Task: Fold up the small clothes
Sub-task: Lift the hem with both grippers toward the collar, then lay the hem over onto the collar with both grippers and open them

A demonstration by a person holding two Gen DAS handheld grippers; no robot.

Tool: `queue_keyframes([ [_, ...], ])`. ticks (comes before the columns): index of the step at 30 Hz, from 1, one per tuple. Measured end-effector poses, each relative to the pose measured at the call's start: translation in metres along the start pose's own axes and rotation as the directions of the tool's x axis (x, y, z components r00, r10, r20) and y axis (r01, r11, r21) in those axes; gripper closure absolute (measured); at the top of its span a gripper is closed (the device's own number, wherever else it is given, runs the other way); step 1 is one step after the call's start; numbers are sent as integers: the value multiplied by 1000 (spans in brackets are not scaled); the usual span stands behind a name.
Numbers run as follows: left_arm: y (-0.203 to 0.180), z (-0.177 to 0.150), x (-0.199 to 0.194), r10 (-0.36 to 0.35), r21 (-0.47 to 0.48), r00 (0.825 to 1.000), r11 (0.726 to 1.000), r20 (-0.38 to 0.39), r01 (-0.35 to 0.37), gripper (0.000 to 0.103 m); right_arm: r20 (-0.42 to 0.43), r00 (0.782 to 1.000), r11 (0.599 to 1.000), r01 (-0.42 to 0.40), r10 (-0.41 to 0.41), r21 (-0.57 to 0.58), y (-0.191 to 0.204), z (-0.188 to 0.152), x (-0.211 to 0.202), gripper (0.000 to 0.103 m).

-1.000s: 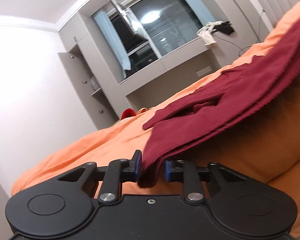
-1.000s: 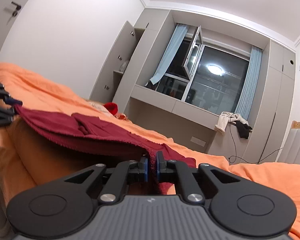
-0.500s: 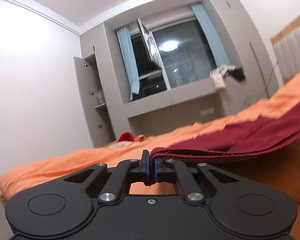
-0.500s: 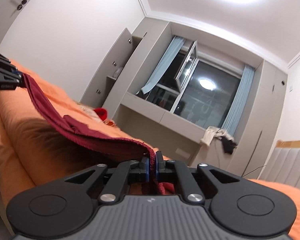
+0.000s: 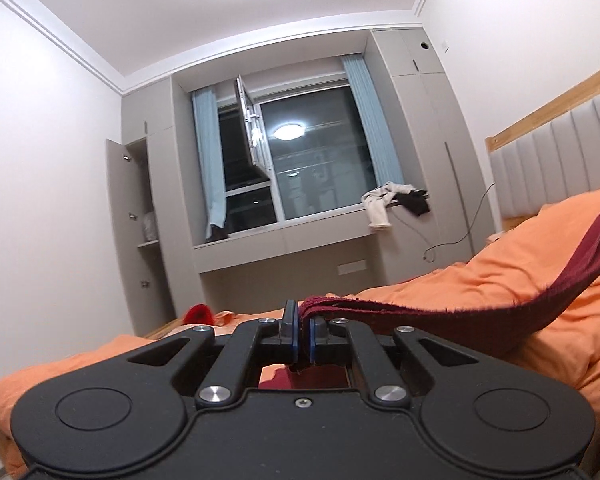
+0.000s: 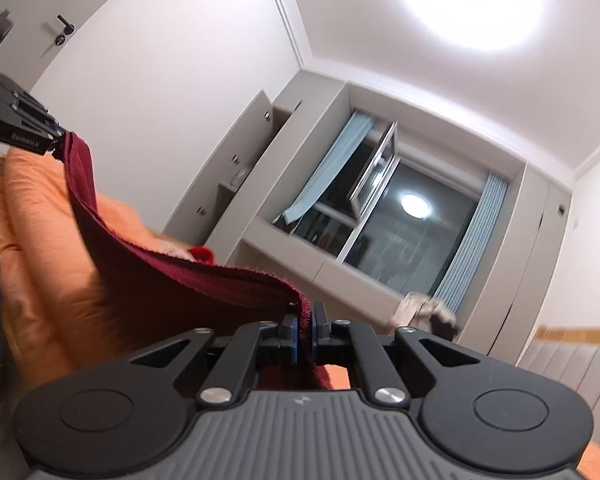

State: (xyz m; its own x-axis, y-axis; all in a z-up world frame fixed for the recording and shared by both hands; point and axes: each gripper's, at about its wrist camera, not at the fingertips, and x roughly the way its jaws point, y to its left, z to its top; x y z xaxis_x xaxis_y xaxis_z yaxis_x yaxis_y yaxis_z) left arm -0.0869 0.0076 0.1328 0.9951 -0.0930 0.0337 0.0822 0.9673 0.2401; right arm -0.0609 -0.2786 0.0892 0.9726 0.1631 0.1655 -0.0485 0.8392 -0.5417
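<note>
An orange duvet [image 5: 512, 280] covers the bed [image 5: 548, 160] — rumpled, rising in a soft mound toward the grey padded headboard with its wooden top rail. At the far end of the bedding, near the open cupboard, a small bright red item [image 5: 198, 314] lies on the orange cover, with a pale orange piece just beside it; what either is cannot be told. From the right wrist view the same red item [image 6: 202, 254] shows beyond the duvet's [image 6: 40, 216] folds.
</note>
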Motion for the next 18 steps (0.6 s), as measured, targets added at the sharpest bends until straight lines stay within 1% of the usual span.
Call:
queue_keyframes([
  [2, -2, 8, 19, 19, 28, 1000, 999, 19, -20, 98, 4, 999, 999, 36, -36, -22, -2, -1, 30, 96],
  [4, -2, 16, 43, 32, 36, 999, 999, 29, -33, 98, -22, 997, 997, 78, -78, -23, -6, -5, 69, 96],
  [7, 5, 26, 91, 35, -21, 999, 999, 2, -35, 98, -69, 991, 993, 117, -117, -9, -8, -16, 125, 96],
  [9, 5, 27, 128, 50, -15, 999, 999, -19, -50, 98, -95, 987, 992, 127, -128, -14, -6, -25, 164, 96],
  [13, 8, 20, 207, 85, -26, 991, 996, -100, -88, 98, -125, 983, 990, 123, -131, -68, 5, -47, 231, 96],
  [18, 19, -5, 290, 122, -55, 973, 989, -198, -135, 98, -176, 980, 990, 76, -95, -115, 23, -75, 300, 96],
])
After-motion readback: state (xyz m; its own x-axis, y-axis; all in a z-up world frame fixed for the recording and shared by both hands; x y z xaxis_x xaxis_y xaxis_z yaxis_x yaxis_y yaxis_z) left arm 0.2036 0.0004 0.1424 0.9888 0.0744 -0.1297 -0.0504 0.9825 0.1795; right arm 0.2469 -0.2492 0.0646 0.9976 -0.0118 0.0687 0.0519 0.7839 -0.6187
